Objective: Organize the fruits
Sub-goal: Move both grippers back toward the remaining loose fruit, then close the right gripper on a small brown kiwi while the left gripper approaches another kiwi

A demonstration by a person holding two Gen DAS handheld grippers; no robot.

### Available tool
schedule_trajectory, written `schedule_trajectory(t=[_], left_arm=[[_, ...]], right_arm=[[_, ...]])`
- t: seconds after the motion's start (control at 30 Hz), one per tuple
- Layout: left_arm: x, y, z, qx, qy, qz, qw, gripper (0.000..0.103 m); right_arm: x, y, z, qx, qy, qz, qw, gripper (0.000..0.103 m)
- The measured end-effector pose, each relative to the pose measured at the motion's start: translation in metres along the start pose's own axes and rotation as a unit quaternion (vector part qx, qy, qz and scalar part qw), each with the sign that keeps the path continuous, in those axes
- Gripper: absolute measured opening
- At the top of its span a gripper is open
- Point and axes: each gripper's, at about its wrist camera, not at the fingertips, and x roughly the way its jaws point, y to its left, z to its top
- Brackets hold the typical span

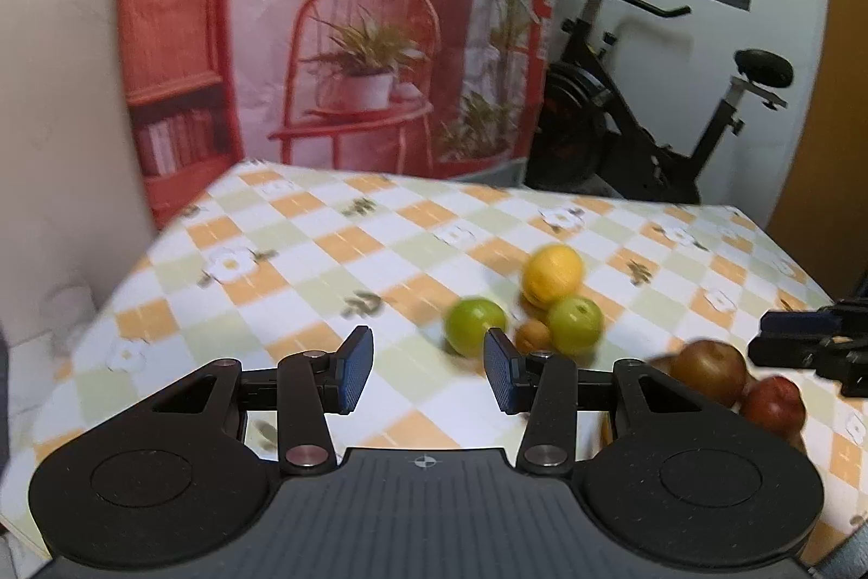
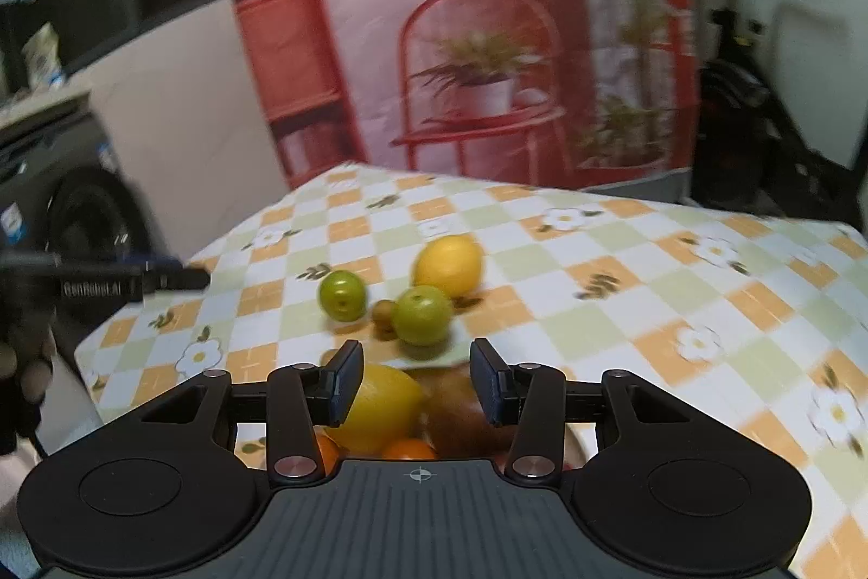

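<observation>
Left wrist: open claw [image 1: 428, 370], green fruit [image 1: 474, 325]

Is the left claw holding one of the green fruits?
No, the left claw is open with only tablecloth between its pads, and the nearest green fruit sits on the cloth beyond it.

Lemon [image 1: 552, 274], two green fruits [image 1: 475, 326] clustered mid-table; brown-red fruits [image 1: 710, 370] nearer, blurred.

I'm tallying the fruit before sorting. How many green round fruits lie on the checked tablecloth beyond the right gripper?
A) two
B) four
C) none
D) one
A: the right wrist view shows two green fruits, one to the left and one just in front of the yellow lemon, both resting on the tablecloth.
</observation>
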Motion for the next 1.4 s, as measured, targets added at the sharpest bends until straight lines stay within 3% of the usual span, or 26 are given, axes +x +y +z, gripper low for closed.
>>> schedule_trajectory(t=[0.23,0.4,0.87,1.17,1.4], left_arm=[[0.002,0.023,0.011,-0.017,-0.007,0.015,0.9997,0.048],[0.012,0.031,0.006,-0.025,0.002,0.011,0.9996,0.048],[0.03,0.037,0.002,-0.029,0.013,0.002,0.9995,0.048],[0.037,0.031,0.0,-0.018,0.024,-0.006,0.9995,0.048],[0.04,0.028,0.001,-0.012,0.03,-0.017,0.9993,0.042]], right_arm=[[0.067,0.036,0.027,-0.066,0.066,0.04,0.995,0.035],[0.11,0.056,0.029,-0.093,0.123,0.061,0.986,0.03],[0.162,0.069,0.027,-0.119,0.2,0.042,0.972,0.03],[0.165,0.067,0.025,-0.114,0.203,0.045,0.971,0.022],[0.13,0.053,0.032,-0.066,0.13,0.056,0.988,0.022]])
